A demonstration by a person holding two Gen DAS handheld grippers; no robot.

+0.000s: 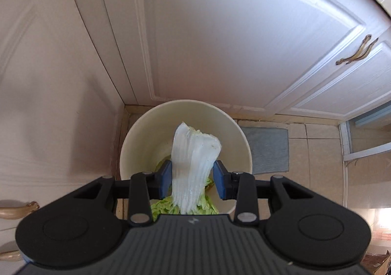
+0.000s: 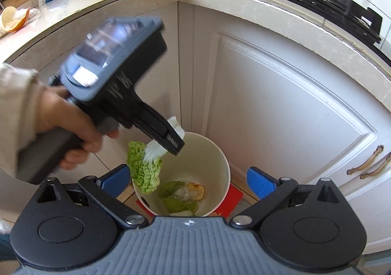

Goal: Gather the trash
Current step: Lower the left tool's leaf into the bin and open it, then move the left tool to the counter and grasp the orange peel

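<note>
Your left tool (image 1: 193, 178) is clamped on a cabbage leaf (image 1: 193, 167) by its white stalk, hanging just above the cream bin (image 2: 221, 160) in the floor corner below the bench (image 2: 244, 5). Your right tool (image 2: 188, 183) stands wide and empty over the same bin. The green end droops toward the near rim, so if you let go now it may catch there and slide to the floor. The two tools are close; a hurried move could knock them together.
</note>
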